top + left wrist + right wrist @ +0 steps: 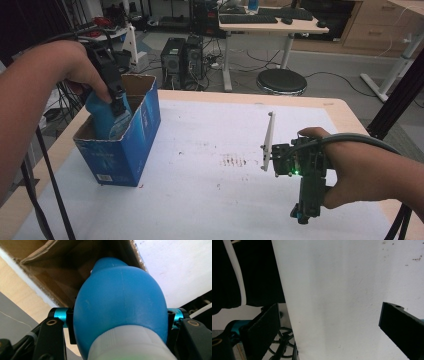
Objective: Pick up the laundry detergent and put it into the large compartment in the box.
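Gripping a smooth, bulbous blue bottle [102,116] inside the torn cardboard box [131,150]: left fingers [118,102]; right fingers [332,322] wide.

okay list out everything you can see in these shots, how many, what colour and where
bottle: one, blue with a white end, held over the box, lower part inside it
box: one, blue cardboard, open top, left on the table
sheet: one, white, stained, covers the table
table: one, light wood
stool: one, black, on the floor behind the table
computer towers: two, black, on the floor behind the table
desk: one, white, at the back, keyboards on it
left gripper: one, black, shut on the bottle
right gripper: one, black, open, over the sheet at the right
hands: two, one on each gripper
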Motion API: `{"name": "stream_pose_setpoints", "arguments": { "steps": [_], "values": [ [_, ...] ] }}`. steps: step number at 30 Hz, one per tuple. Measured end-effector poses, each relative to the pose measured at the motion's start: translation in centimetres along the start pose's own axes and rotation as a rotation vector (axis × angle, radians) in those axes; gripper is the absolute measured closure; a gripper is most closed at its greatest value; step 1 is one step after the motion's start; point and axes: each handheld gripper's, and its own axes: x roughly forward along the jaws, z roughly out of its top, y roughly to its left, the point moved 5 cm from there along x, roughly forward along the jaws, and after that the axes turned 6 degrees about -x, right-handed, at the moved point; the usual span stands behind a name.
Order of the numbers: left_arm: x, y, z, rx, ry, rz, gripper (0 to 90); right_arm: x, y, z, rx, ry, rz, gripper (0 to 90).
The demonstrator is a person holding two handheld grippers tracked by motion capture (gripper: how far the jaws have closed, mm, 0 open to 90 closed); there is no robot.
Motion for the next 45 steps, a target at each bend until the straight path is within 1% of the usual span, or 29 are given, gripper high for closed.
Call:
{"name": "stream_pose_setpoints", "arguments": {
  "steps": [4, 6, 7, 8, 9, 10, 11, 12, 13, 14, 15, 16, 17, 18, 20, 21, 23, 25, 26, 28, 29, 30, 41, 45],
  "values": [
    [1.2, 0.1, 0.0, 0.049, 0.014, 0.008, 38.8, 0.1, -0.1, 0.1, 0.001, 0.002, 0.005, 3.0],
    [1.8, 0.2, 0.0, 0.068, 0.018, 0.004, 38.9, 0.1, -0.2, 0.1, -0.014, 0.009, 0.002, 3.0],
    [2.1, 0.2, 0.0, 0.081, 0.020, 0.003, 38.9, 0.2, -0.1, 0.2, -0.002, 0.004, 0.007, 3.0],
    [2.3, 0.2, 0.0, 0.091, 0.019, 0.002, 38.8, 0.2, -0.1, 0.2, -0.002, 0.005, 0.009, 3.0],
    [2.6, 0.3, 0.1, 0.111, 0.022, 0.002, 38.8, 0.2, -0.2, 0.2, 0.000, 0.006, 0.009, 3.0],
    [2.8, 0.3, 0.1, 0.120, 0.021, 0.001, 38.8, 0.2, -0.2, 0.3, 0.000, 0.008, 0.009, 3.0],
    [3.1, 0.3, 0.1, 0.141, 0.022, 0.003, 38.8, 0.2, -0.2, 0.3, -0.006, 0.005, 0.009, 3.0],
    [3.3, 0.3, 0.1, 0.156, 0.024, 0.006, 38.8, 0.2, -0.2, 0.4, 0.001, 0.008, 0.011, 3.0],
    [3.5, 0.3, 0.2, 0.168, 0.022, 0.008, 38.8, 0.3, -0.2, 0.4, -0.003, 0.007, 0.011, 3.0],
    [3.7, 0.3, 0.2, 0.187, 0.025, 0.013, 38.8, 0.3, -0.3, 0.4, -0.009, 0.009, 0.011, 3.0],
    [3.9, 0.3, 0.3, 0.206, 0.026, 0.019, 38.8, 0.3, -0.2, 0.5, -0.001, 0.008, 0.012, 3.0],
    [4.0, 0.3, 0.3, 0.213, 0.022, 0.020, 38.8, 0.3, -0.2, 0.5, -0.002, 0.011, 0.012, 3.0],
    [4.1, 0.3, 0.3, 0.230, 0.026, 0.026, 38.8, 0.3, -0.2, 0.5, -0.004, 0.010, 0.011, 3.0],
    [4.3, 0.3, 0.4, 0.233, 0.014, 0.028, 38.8, 0.3, -0.2, 0.5, -0.003, 0.010, 0.013, 3.0],
    [4.4, 0.5, 0.4, 0.240, 0.015, 0.032, 38.8, 0.4, -0.3, 0.5, -0.003, 0.009, 0.013, 3.0],
    [4.5, 0.5, 0.5, 0.236, 0.007, 0.029, 38.8, 0.4, -0.3, 0.5, -0.003, 0.014, 0.015, 3.0],
    [4.6, 0.6, 0.5, 0.248, 0.002, 0.026, 38.8, 0.4, -0.3, 0.5, 0.003, 0.018, 0.017, 3.0],
    [4.7, 0.7, 0.6, 0.258, 0.003, 0.024, 38.7, 0.4, -0.5, 0.5, -0.013, 0.018, 0.010, 3.0],
    [4.8, 0.7, 0.6, 0.274, 0.012, 0.026, 38.7, 0.4, -0.4, 0.6, -0.005, 0.015, 0.017, 3.0],
    [5.2, 0.7, 0.6, 0.282, 0.011, 0.020, 38.7, 0.4, -0.6, 0.6, -0.005, 0.018, 0.013, 3.0],
    [5.5, 0.7, 0.6, 0.289, 0.013, 0.019, 38.7, 0.5, -0.5, 0.6, 0.005, 0.015, 0.017, 3.0],
    [5.4, 0.7, 0.7, 0.290, -0.005, 0.013, 38.7, 0.5, -0.6, 0.7, 0.003, 0.014, 0.019, 3.0],
    [5.5, 0.8, 0.6, 0.308, 0.008, 0.013, 38.3, 0.6, -0.8, 0.7, 0.005, 0.014, 0.024, 3.0],
    [5.5, 0.7, 0.5, 0.299, 0.016, 0.013, 38.1, 0.5, -0.6, 0.7, 0.006, 0.016, 0.023, 3.0]
  ]
}}
